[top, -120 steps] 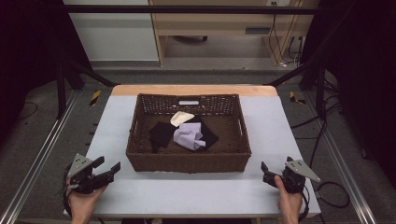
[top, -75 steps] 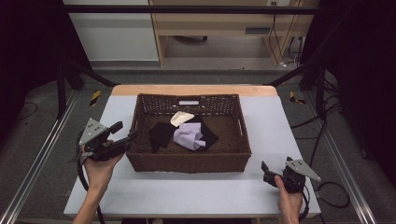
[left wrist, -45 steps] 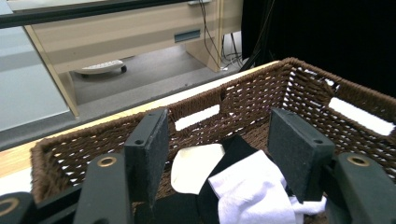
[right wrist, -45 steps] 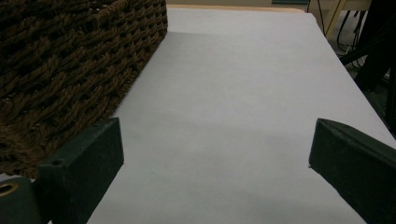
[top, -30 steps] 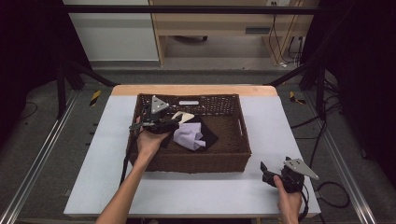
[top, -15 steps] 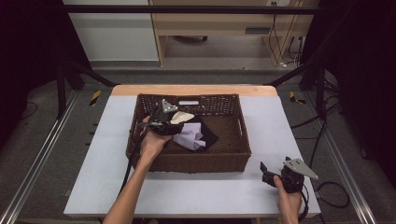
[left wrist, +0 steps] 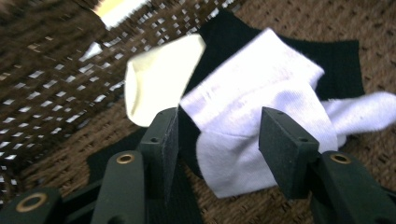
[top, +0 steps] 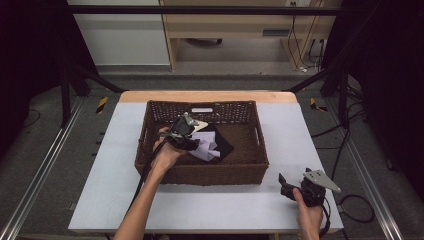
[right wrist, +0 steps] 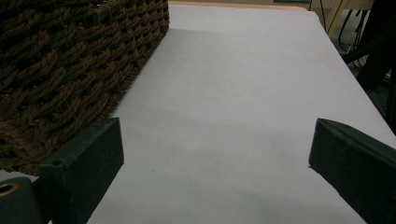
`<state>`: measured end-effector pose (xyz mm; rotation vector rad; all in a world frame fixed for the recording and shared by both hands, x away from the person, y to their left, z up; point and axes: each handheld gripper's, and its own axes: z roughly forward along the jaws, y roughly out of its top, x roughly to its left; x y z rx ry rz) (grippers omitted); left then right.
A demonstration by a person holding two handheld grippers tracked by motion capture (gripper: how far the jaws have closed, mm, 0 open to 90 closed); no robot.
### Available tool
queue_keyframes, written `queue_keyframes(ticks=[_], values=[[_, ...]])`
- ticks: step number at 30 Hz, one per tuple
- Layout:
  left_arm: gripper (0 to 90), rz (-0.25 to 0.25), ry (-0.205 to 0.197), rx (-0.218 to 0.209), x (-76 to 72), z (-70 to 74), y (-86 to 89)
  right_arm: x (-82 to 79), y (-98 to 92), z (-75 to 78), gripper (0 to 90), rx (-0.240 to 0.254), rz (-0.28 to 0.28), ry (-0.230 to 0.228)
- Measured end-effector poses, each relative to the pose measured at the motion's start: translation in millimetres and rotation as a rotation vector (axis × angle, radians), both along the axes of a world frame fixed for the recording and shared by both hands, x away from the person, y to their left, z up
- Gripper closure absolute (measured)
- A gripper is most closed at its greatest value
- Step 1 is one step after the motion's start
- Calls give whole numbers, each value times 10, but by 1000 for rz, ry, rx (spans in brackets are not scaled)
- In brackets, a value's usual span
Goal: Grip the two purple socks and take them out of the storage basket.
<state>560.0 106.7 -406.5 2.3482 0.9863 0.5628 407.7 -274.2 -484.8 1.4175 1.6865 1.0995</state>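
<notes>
A dark wicker basket (top: 200,172) stands mid-table and holds a white sock (top: 207,147), a cream sock (top: 200,123) and black cloth (top: 226,148). My left gripper (top: 192,142) reaches down into the basket from its left side. In the left gripper view its jaws (left wrist: 219,126) straddle a folded part of the white sock (left wrist: 252,93). They have just been closing, and the pads do not visibly press on it. The cream sock (left wrist: 159,84) lies just beyond, on black cloth (left wrist: 341,60). My right gripper (top: 285,186) rests open on the table at the front right.
The white tabletop (top: 225,205) surrounds the basket. In the right gripper view the basket's woven wall (right wrist: 70,56) is at the left and bare table (right wrist: 233,93) stretches ahead between the jaws (right wrist: 215,144). Dark frame posts and cables stand beyond the table edges.
My left hand went from the table's front left up over the basket's left rim and down onto the socks. The right hand kept still.
</notes>
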Motion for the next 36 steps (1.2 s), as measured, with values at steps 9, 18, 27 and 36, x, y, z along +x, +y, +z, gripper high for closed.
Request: queue_keyframes(ticks=[9, 18, 27, 36], values=[[667, -18, 107, 75, 48, -90, -61, 1, 1, -2, 36, -1, 3, -3], [853, -34, 64, 47, -2, -23, -40, 1, 2, -2, 36, -2, 1, -4], [861, -45, -22, -101, -71, 94, 65, 1, 2, -2, 36, -1, 1, -4], [861, -37, -134, -214, -163, 188, 168, 0, 1, -1, 36, -1, 1, 1]])
